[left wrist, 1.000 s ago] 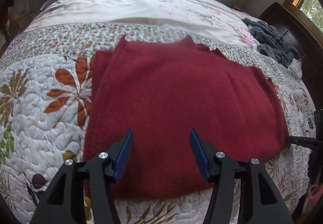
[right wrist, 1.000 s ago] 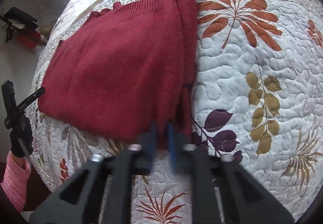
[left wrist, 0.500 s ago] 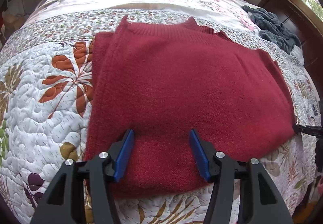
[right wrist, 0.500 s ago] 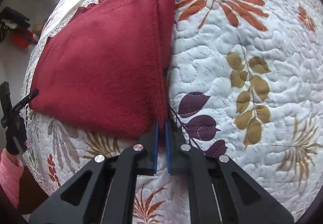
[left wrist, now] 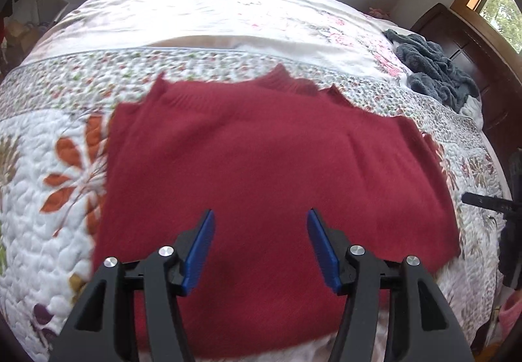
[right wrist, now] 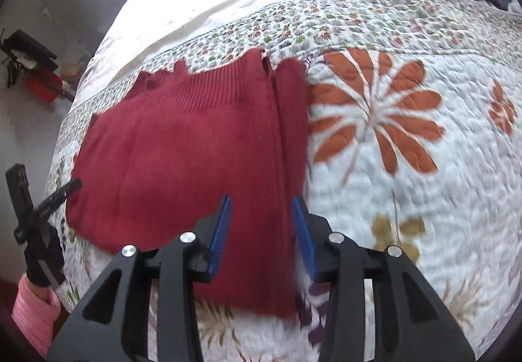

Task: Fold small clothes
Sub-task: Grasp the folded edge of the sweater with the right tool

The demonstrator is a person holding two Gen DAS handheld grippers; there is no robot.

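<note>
Red sweater flat, quilt bare beside

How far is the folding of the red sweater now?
Done: the red sweater lies flat on the quilt, one side already folded in along its edge. In hand: nothing; the left tool and the right tool are both open above it. Left: probably the final fold, and the grey clothes if included.
</note>
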